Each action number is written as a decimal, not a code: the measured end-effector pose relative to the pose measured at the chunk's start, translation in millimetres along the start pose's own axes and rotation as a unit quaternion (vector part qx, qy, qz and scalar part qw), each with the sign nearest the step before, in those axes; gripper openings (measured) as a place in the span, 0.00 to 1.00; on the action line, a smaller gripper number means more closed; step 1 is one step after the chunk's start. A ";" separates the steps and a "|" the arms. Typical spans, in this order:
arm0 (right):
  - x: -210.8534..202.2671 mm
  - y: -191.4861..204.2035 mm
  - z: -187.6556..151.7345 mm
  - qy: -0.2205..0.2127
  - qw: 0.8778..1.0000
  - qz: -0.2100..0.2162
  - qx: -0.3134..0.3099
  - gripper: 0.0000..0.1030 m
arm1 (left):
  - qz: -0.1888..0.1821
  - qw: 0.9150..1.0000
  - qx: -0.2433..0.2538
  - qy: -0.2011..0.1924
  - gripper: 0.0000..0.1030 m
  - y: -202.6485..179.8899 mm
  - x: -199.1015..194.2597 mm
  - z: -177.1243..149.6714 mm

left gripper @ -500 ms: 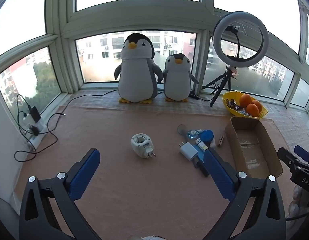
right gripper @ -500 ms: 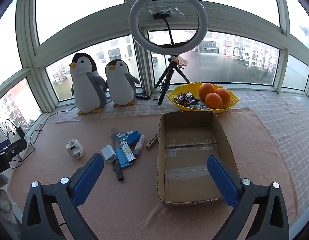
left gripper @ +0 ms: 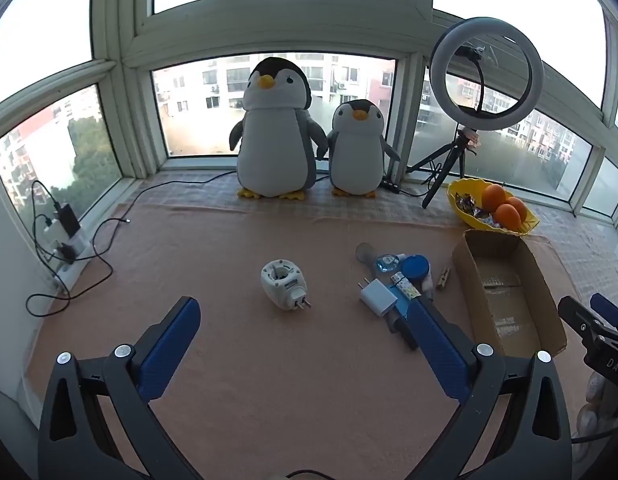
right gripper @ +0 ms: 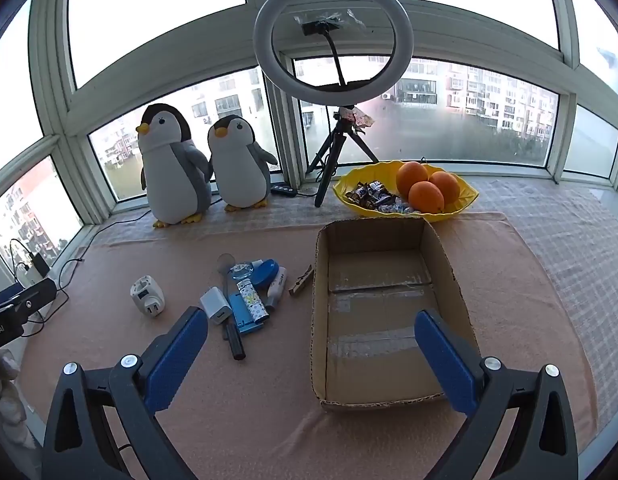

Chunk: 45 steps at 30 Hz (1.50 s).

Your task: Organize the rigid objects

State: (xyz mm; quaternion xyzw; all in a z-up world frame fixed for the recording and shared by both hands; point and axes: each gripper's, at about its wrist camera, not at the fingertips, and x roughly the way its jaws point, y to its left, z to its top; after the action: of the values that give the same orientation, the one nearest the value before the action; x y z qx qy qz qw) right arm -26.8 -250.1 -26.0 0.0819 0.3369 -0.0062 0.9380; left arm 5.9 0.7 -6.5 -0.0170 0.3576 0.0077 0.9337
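Observation:
A white round plug adapter lies alone on the pink cloth. To its right is a pile: a white USB charger, a blue case, a patterned lighter, a black pen, a blue round lid and a wooden clothespin. An empty cardboard box sits right of the pile. My left gripper is open and empty, above the cloth before the adapter. My right gripper is open and empty, over the box's near left edge.
Two penguin plush toys stand at the window. A ring light on a tripod and a yellow bowl of oranges and sweets stand behind the box. Cables and a power strip lie at the left edge.

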 end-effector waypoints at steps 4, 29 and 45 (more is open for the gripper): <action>-0.4 -1.5 0.2 0.000 1.000 0.000 -0.002 0.99 | 0.000 1.000 -0.002 0.001 1.00 0.6 -0.3 0.0; -1.9 -4.0 0.5 -0.001 1.000 -0.002 0.003 0.99 | 0.002 1.000 0.008 -0.006 1.00 -3.5 -2.3 0.5; -1.5 -7.9 0.4 0.002 1.000 0.000 0.010 0.99 | 0.003 1.000 0.010 -0.007 1.00 -4.9 -2.7 -0.8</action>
State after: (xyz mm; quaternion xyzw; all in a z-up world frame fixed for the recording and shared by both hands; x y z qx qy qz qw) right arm -28.2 -258.0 -26.0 0.0909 0.3384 -0.0088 0.9365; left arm 3.5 -4.2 -5.2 -0.0068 0.3513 0.0074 0.9362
